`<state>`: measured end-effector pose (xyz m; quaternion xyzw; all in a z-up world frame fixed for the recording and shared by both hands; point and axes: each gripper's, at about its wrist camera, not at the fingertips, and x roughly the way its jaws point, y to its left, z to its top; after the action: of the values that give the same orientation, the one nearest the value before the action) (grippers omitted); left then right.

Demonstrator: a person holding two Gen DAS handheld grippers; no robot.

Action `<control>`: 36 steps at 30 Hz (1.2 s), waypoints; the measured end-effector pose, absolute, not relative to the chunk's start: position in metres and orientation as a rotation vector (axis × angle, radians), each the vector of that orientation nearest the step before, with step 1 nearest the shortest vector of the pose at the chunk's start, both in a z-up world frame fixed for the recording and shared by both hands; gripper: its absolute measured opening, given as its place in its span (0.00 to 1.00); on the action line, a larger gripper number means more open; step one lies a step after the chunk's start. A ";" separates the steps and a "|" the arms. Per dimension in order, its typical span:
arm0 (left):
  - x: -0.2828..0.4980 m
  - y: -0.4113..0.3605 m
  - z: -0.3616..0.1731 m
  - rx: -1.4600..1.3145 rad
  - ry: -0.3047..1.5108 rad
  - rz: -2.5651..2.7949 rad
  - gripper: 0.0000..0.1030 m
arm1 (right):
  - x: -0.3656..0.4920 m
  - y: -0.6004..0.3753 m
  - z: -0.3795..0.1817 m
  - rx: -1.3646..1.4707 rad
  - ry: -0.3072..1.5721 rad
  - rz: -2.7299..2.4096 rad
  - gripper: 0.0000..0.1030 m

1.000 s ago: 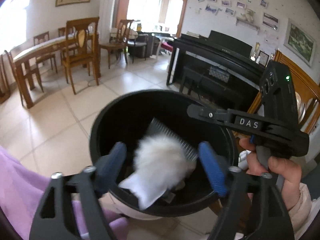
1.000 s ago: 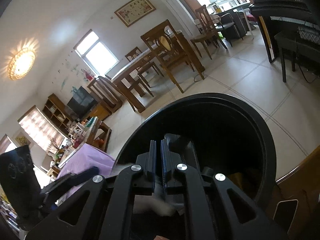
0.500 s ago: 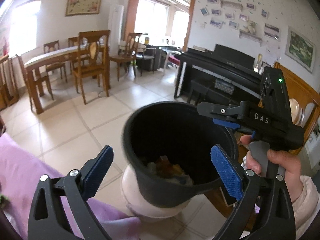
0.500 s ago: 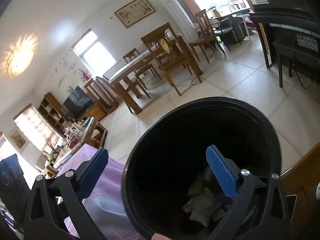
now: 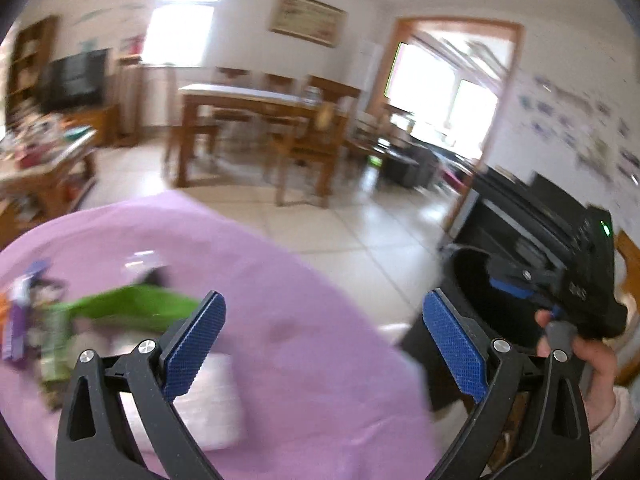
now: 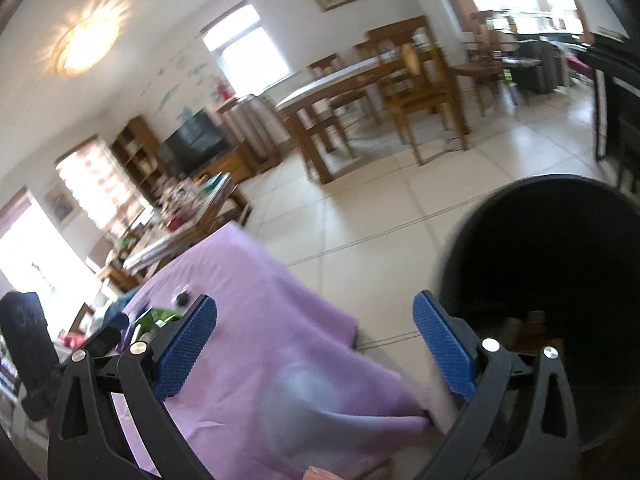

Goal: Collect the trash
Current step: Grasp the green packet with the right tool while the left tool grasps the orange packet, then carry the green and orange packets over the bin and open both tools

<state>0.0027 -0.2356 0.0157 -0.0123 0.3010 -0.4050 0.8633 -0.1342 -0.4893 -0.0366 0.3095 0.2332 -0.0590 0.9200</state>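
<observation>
Both views are blurred by motion. My left gripper (image 5: pixel 324 340) is open and empty above the purple tablecloth (image 5: pixel 280 280). A green wrapper (image 5: pixel 132 308) and purple and other wrappers (image 5: pixel 24 320) lie at the cloth's left; a white tissue (image 5: pixel 208 404) lies under the left finger. The black bin (image 5: pixel 468 280) stands off the table's right edge. My right gripper (image 6: pixel 316 344) is open and empty over the cloth's corner (image 6: pixel 280 340), with the bin (image 6: pixel 560 280) to its right. In the left wrist view the right gripper (image 5: pixel 520 284) is beside the bin, held by a hand (image 5: pixel 588 356).
A wooden dining table (image 5: pixel 256 100) with chairs stands across the tiled floor (image 5: pixel 360 232). A black piano (image 5: pixel 520 204) is at the right wall. A cluttered wooden side table (image 5: pixel 44 152) and a TV (image 5: pixel 76 76) are at the left.
Both grippers swung left, away from the bin's mouth and over the purple cloth. The white tissue dropped from the left gripper into the bin. The right gripper's jaws went from shut to wide apart.
</observation>
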 end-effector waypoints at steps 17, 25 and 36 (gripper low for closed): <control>0.140 0.017 -0.004 -0.148 0.778 -0.339 0.87 | 0.013 -0.315 -0.026 0.343 0.660 0.201 0.95; 0.164 0.012 -0.033 -0.185 0.881 -0.373 0.64 | 0.065 -0.276 -0.034 0.124 0.754 0.225 0.94; 0.163 0.017 -0.040 -0.219 0.844 -0.398 0.35 | 0.065 -0.268 -0.047 0.093 0.801 0.256 0.30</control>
<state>0.1627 0.0174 -0.0400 -0.1052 0.4061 -0.1913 0.8874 0.0652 -0.2676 -0.0475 0.0450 0.3885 0.1244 0.9119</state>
